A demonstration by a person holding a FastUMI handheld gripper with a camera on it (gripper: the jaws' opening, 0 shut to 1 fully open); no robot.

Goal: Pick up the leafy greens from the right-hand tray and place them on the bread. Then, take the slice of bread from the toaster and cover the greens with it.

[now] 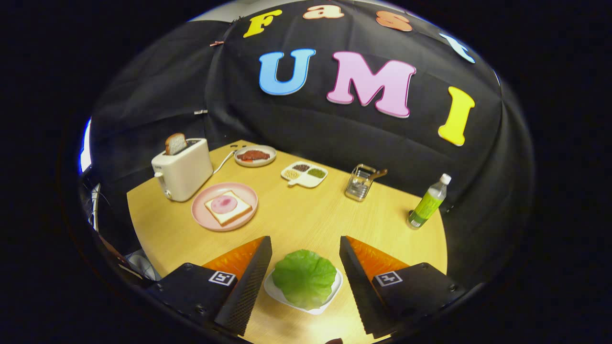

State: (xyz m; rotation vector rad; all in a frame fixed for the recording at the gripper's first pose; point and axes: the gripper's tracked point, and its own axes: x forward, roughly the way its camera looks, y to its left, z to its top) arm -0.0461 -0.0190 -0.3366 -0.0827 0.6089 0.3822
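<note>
A flat green leaf of leafy greens (304,277) lies on a small white tray (334,291) on the wooden table (296,215). My gripper (304,251) is open, its two fingers spread to either side of the leaf and apart from it. Beyond the left finger stands a pink plate (201,210) with a slice of bread (228,208) topped by a round pink slice. Behind the plate stands a white toaster (184,169) with a second bread slice (176,143) sticking up from its slot.
Further back sit a small plate of reddish food (255,155), a white divided dish of grains (304,174), a metal wire holder (361,182) and a green bottle (429,201) near the table's right edge. The toaster's cord runs toward the reddish plate.
</note>
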